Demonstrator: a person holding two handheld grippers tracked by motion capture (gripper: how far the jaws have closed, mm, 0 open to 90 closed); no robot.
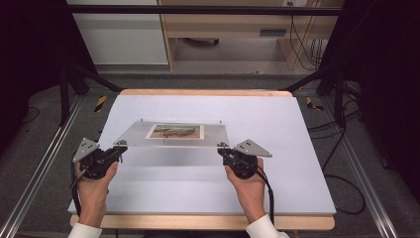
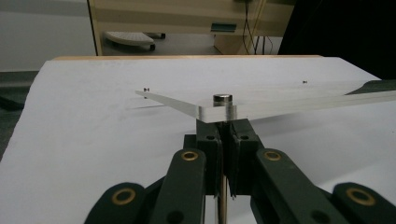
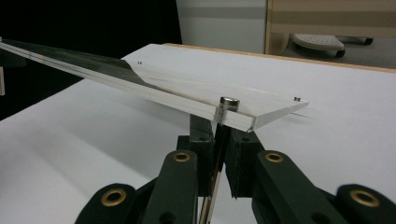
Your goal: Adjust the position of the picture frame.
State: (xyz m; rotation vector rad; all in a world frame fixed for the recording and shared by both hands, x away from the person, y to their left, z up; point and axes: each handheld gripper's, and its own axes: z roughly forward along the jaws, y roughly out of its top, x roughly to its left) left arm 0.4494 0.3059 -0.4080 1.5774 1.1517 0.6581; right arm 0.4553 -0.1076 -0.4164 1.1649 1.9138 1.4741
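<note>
Fingers of two grippers, left (image 1: 120, 145) and right (image 1: 221, 147), clamp one clear panel (image 1: 173, 140) aloft.

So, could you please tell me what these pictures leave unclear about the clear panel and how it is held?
- Picture in the clear panel, high view: too small to tell its subject.
- Left tongs, left gripper view: the panel's near corner hides the tips.
- Right tongs, right gripper view: the panel's edge covers the tips and the post under the metal stud.

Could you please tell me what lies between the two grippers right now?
The clear acrylic panel spans from left gripper to right gripper, a picture at its middle, as the high view shows.
</note>
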